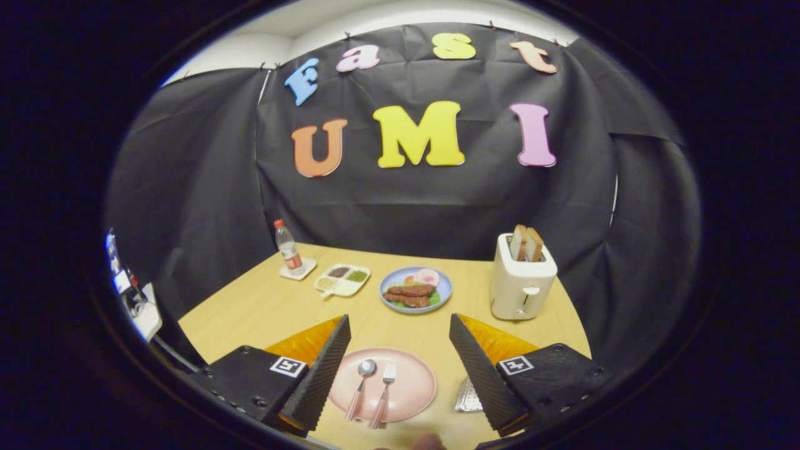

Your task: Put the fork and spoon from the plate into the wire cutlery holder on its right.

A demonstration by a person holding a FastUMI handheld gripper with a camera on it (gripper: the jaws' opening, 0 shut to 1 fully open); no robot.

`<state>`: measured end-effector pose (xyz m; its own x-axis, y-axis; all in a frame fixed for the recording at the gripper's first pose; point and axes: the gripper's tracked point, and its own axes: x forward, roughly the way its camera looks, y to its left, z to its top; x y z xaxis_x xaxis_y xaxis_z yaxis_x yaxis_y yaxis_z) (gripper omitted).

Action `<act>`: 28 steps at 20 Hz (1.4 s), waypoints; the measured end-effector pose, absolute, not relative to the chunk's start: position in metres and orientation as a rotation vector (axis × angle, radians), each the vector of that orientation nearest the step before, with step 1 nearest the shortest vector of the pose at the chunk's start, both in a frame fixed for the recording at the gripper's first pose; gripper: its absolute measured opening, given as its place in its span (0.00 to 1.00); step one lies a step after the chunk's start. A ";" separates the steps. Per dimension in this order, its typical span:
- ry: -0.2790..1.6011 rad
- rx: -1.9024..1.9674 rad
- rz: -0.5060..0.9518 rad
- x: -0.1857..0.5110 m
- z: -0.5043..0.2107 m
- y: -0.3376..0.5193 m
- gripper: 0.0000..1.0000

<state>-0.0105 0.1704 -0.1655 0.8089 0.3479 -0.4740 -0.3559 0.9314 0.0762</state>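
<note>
A pink plate [409, 387] lies on the wooden table between my two fingers, below them. On it lie a spoon [361, 382] and, to its right, a fork [384, 392], both with pink handles pointing toward me. The wire cutlery holder [467, 395] peeks out just right of the plate, mostly hidden behind my right finger [478, 369]. My gripper [398, 340] hangs open above the plate with nothing between its fingers.
Beyond the fingers stand a white toaster [520, 284] with bread slices at the right, a blue plate of food [415, 289] in the middle, a divided condiment tray [342, 279] and a water bottle [288, 247] on a coaster at the left.
</note>
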 end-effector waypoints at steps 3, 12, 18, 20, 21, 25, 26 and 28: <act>0.619 -0.050 0.391 -0.023 -0.212 0.177 0.96; 0.850 -0.071 0.341 -0.040 -0.305 0.185 0.74; 0.936 -0.113 0.304 -0.053 -0.349 0.188 0.67; 0.964 -0.124 0.293 -0.057 -0.359 0.187 0.67; 0.978 -0.127 0.290 -0.059 -0.363 0.188 0.67; 1.028 -0.144 0.273 -0.062 -0.376 0.184 0.40; 1.029 -0.151 0.249 -0.063 -0.374 0.180 0.40; 1.061 -0.148 0.238 -0.062 -0.378 0.178 0.11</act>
<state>-0.0624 0.1776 -0.3782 0.4656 0.1222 -0.8765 -0.2638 0.9646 -0.0057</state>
